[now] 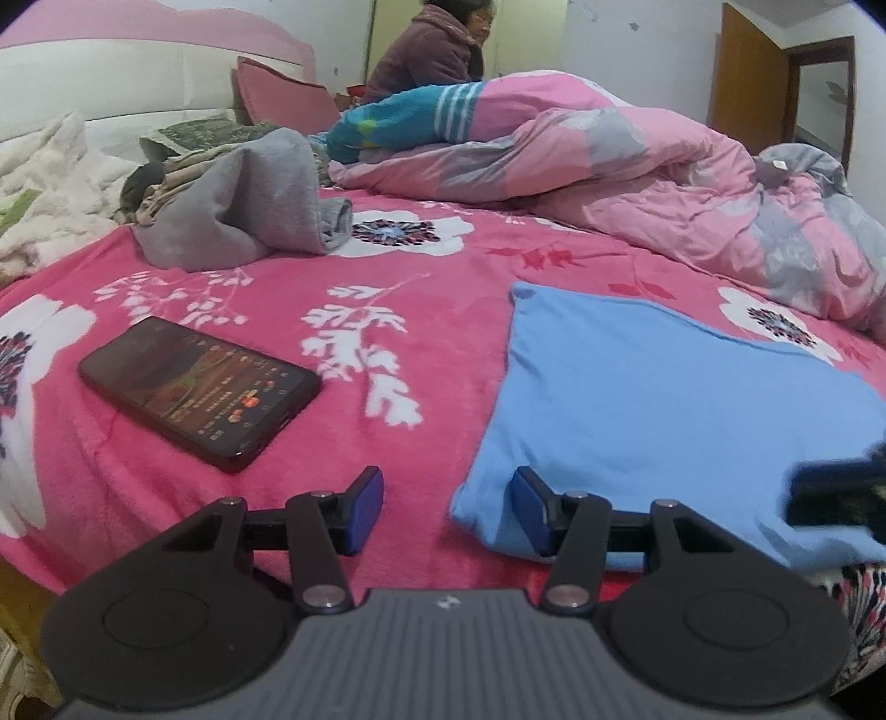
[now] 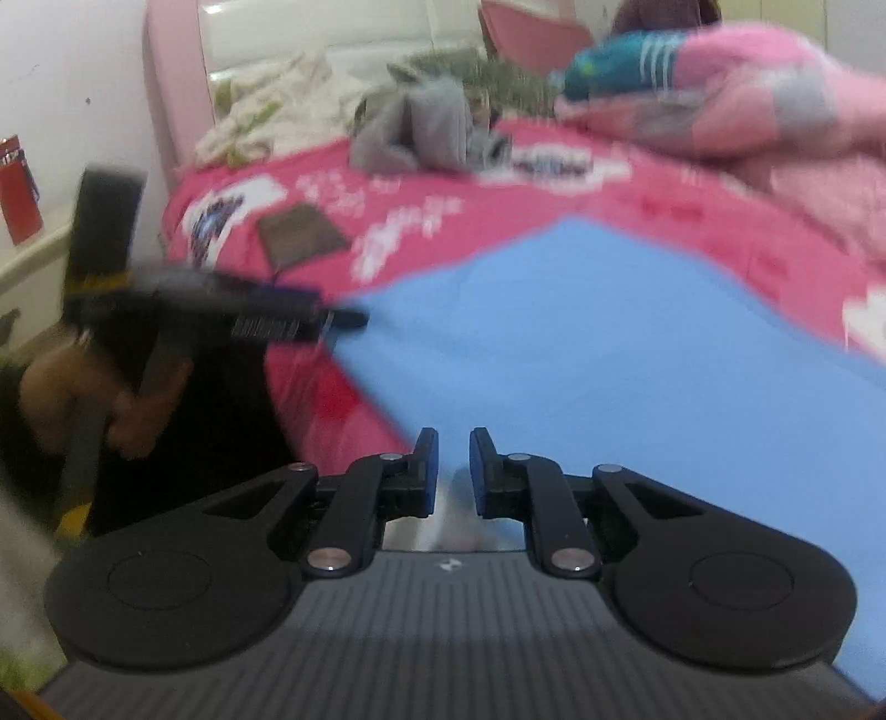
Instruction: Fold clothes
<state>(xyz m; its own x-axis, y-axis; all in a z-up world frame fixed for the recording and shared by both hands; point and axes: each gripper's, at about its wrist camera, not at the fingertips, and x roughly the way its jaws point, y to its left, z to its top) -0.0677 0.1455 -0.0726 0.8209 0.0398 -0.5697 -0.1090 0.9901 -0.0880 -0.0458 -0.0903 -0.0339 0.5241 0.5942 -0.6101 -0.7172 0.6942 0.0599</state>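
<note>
Blue cloth (image 1: 664,399) lies flat on the pink floral blanket (image 1: 387,277), at the bed's near edge. All positions below are relative to that cloth.

Left gripper (image 1: 447,512): jaws about half open, nothing between them. Its right pad sits over the cloth's near-left corner, its left pad over bare blanket. Can't tell if the pad touches the fabric.

Right gripper (image 2: 454,471): jaws nearly together, with a narrow gap. It hangs over the cloth's near edge. No fabric clearly visible in the gap; a pale blur sits behind it, so whether it pinches anything I can't tell.

Left view only:
- phone (image 1: 199,387), screen lit, flat on the blanket left of the cloth, clearly apart from it
- grey garment (image 1: 243,205), crumpled, beyond the phone and far-left of the cloth
- pink quilt (image 1: 637,183), bunched up behind the cloth
- seated person (image 1: 432,50) beyond the quilt
- right gripper shows only as a dark blur at the frame's right edge, over the cloth

Right view only:
- left gripper (image 2: 310,318) seen from the side, at the cloth's left corner
- the hand (image 2: 111,399) holding it, low and left of the cloth, off the bed edge
- red object (image 2: 19,191) on the wall, far left
- this view is motion-blurred; the phone reads only as a dark rectangle
</note>
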